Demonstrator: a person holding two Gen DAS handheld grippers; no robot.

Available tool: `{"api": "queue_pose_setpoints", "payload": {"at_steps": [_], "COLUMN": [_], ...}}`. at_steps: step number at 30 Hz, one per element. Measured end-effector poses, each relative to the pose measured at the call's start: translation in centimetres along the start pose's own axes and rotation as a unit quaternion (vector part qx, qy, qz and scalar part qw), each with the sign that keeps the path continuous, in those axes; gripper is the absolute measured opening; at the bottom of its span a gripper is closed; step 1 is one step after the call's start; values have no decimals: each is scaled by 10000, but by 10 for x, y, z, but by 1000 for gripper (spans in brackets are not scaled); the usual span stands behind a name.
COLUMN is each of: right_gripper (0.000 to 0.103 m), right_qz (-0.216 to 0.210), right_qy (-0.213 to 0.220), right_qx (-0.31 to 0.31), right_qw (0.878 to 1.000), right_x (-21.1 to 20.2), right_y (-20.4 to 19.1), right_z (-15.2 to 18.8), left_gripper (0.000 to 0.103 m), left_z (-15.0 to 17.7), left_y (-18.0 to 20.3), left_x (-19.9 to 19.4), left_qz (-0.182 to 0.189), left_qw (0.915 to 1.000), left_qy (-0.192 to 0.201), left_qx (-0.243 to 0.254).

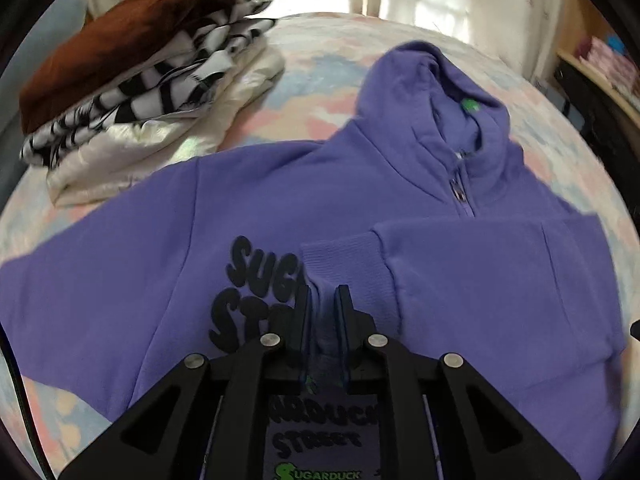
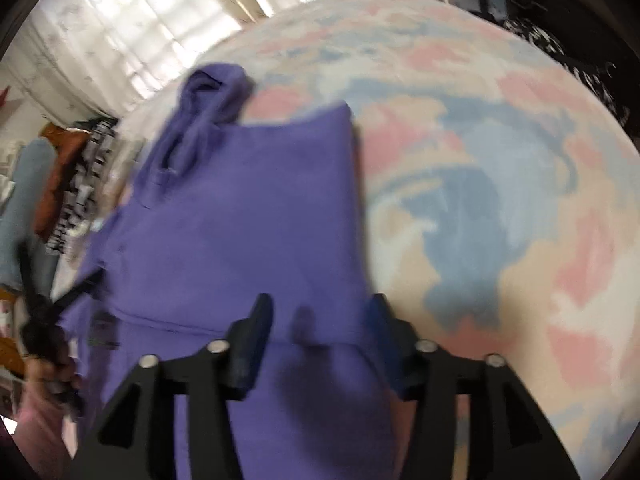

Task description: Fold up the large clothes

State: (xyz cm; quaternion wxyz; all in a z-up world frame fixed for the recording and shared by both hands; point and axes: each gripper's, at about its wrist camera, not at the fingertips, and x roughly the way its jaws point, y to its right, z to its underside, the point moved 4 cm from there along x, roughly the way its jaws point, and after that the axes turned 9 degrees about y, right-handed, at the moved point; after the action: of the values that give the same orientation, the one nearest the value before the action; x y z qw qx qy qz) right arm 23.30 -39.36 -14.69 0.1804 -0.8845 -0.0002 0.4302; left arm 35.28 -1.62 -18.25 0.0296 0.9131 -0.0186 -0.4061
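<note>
The left tongs (image 1: 325, 312) pinch the sleeve cuff (image 1: 344, 264) to lay it across the purple hoodie (image 1: 140, 248) on the bed (image 2: 500, 160), while the right tongs (image 2: 320, 320) hang half-open, gripping nothing, over its folded edge.

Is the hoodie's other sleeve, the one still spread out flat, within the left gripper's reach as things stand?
Probably not yet. The left gripper is shut on the folded-in sleeve cuff, so it must let go first. Otherwise the flat sleeve lies uncovered on the hoodie's side, clear of the clothes pile.

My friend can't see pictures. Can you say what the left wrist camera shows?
The left claw pinches the ribbed cuff of a purple hoodie spread on a pastel bedspread. Folded clothes are stacked behind it.
</note>
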Motion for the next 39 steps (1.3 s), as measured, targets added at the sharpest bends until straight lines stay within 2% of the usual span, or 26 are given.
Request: {"api": "queue_pose_setpoints", "payload": {"at_steps": [2, 4, 8, 10, 13, 15, 16, 17, 18, 22, 23, 25, 27, 29, 31, 34, 36, 39], "right_gripper": [57, 59, 59, 59, 59, 59, 56, 21, 16, 14, 14, 16, 23, 35, 37, 37, 37, 37], "right_qz": [-165, -315, -89, 119, 357, 448, 454, 409, 343, 205, 257, 477, 508, 447, 537, 686, 582, 180], "right_qy": [68, 151, 230, 188, 2, -85, -150, -210, -214, 567, 668, 409, 339, 283, 281, 634, 749, 613], "right_qx": [61, 161, 340, 453, 695, 719, 729, 718, 615, 559, 578, 568, 671, 894, 948, 567, 342, 57], "right_qw": [9998, 9993, 9991, 9987, 9969, 9964, 9962, 9964, 9973, 9966, 9958, 9964, 9959, 9946, 9936, 9940, 9949, 9979], "right_x": [-5, -3, 29, 52, 89, 103, 110, 114, 117, 95, 95, 112, 116, 111, 98, 69, 55, 44], "right_y": [-7, -16, -18, -11, 6, 11, 14, 15, 13, 14, 17, 23, 27, 31, 32, 17, 4, -30], "right_z": [-15, -36, -70, -82, -93, -92, -89, -88, -87, -96, -94, -85, -81, -83, -85, -84, -78, -61], "left_gripper": [24, 31, 43, 45, 45, 41, 26, 11, 9, 5, 5, 6, 6, 10, 12, 16, 16, 16], "left_z": [-7, -12, -18, -18, -19, -21, -21, -23, -26, -34, -33, -25, -22, -24, -27, -31, -32, -24], "left_y": [-1, 5, 23, 27, 27, 26, 27, 32, 36, 43, 40, 30, 20, 15, 9, 4, 8, 23], "left_x": [0, 4, 19, 29, 39, 42, 40, 40, 38, 32, 37, 54, 54, 47, 38, 18, 7, -7], "left_qz": [115, 223, 244, 215, 203, 203, 274, 410, 403, -105, -212, -358, -214, -109, 83, 175, 254, 389], "left_qw": [9999, 9997, 9991, 9987, 9987, 9990, 9989, 9983, 9982, 9958, 9959, 9972, 9986, 9991, 9996, 9997, 9996, 9992], "left_qy": [43, 19, -131, -233, -305, -286, -262, -253, -188, 419, 361, 28, 111, 170, 138, 147, 118, -20], "left_qx": [-118, -15, 313, 407, 354, 278, 274, 321, 398, 811, 799, 657, 469, 372, 241, 102, 49, 97]}}
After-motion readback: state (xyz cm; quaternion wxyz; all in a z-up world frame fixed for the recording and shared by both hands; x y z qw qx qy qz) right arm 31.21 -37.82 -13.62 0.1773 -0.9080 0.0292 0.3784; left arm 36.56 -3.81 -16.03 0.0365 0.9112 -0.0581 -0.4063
